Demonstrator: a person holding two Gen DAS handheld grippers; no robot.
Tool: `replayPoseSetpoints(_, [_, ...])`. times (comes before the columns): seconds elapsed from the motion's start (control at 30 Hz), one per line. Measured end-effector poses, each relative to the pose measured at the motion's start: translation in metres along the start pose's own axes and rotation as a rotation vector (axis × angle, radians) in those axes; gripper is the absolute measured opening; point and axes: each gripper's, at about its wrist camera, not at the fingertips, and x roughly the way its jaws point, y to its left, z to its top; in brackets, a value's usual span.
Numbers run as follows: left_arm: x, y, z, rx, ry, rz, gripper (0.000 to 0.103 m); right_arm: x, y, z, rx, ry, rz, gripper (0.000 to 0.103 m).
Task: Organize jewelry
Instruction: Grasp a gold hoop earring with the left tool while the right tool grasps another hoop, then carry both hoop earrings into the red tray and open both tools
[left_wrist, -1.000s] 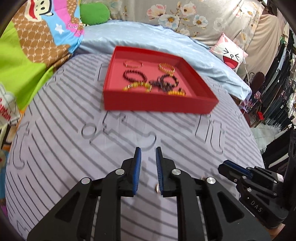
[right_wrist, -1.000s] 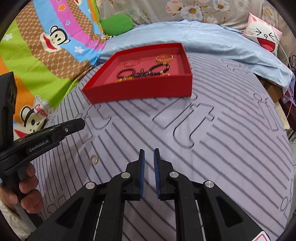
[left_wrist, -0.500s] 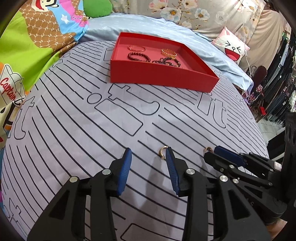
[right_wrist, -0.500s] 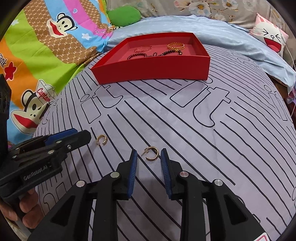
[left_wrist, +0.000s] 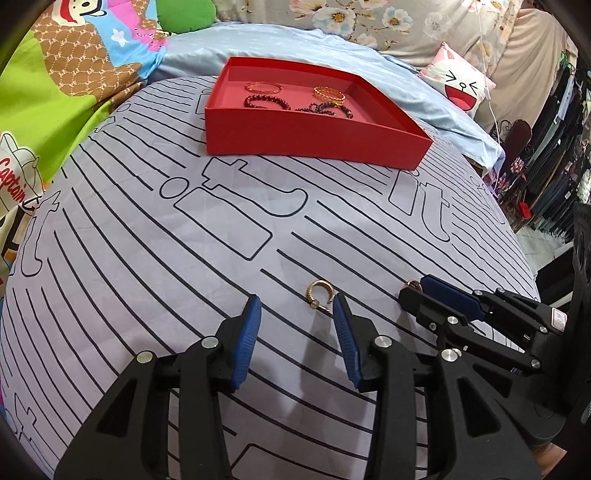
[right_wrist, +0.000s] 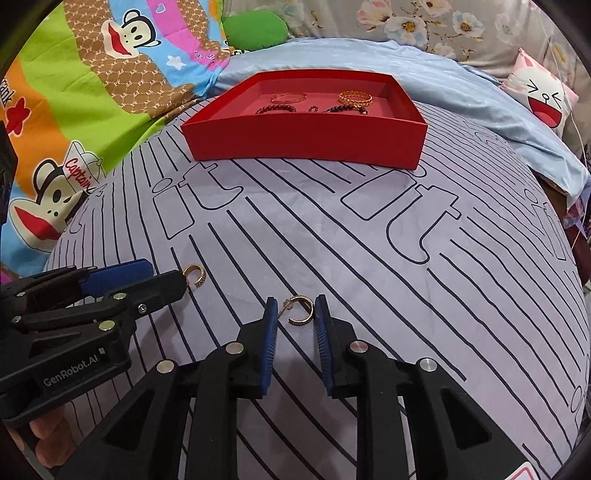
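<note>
The left gripper (left_wrist: 295, 308) has been opening; its jaws stand apart, with one gold hoop earring (left_wrist: 318, 293) on the striped sheet (left_wrist: 147, 258) just inside the right fingertip. The right gripper (right_wrist: 295, 308) has just been closing; its jaws flank the second earring (right_wrist: 301, 312), pads not visibly pressing. The red tray (right_wrist: 303, 138) of bracelets lies well beyond.

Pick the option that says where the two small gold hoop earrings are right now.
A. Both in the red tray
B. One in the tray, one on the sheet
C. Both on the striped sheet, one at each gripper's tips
C: one earring lies on the striped sheet between the right gripper tips, the other earring at the left gripper, short of the red tray.
</note>
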Motion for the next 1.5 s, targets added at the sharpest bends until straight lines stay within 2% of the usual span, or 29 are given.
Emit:
replayPoseSetpoints(0.7, [0.012,-0.019,0.006,0.051,-0.013,0.010,0.036,-0.006,-0.022,-0.001,0.074,-0.004,0.007,0.019])
replayPoseSetpoints(0.83, [0.012,-0.020,0.005,0.061,-0.021,0.020,0.031,-0.006,-0.024,-0.002,0.081,-0.005,0.009,0.019])
replayPoseSetpoints(0.93, [0.013,-0.022,0.005,0.070,-0.023,0.026,0.022,-0.007,-0.025,-0.002,0.083,-0.006,0.011,0.019])
replayPoseSetpoints(1.07, [0.015,-0.027,0.004,0.087,-0.024,0.032,0.017,-0.007,-0.025,-0.002,0.084,-0.006,0.011,0.019])
replayPoseSetpoints(1.5, [0.009,-0.028,0.007,0.078,-0.012,0.016,0.017,-0.017,-0.026,0.004,0.101,-0.027,0.031,0.019])
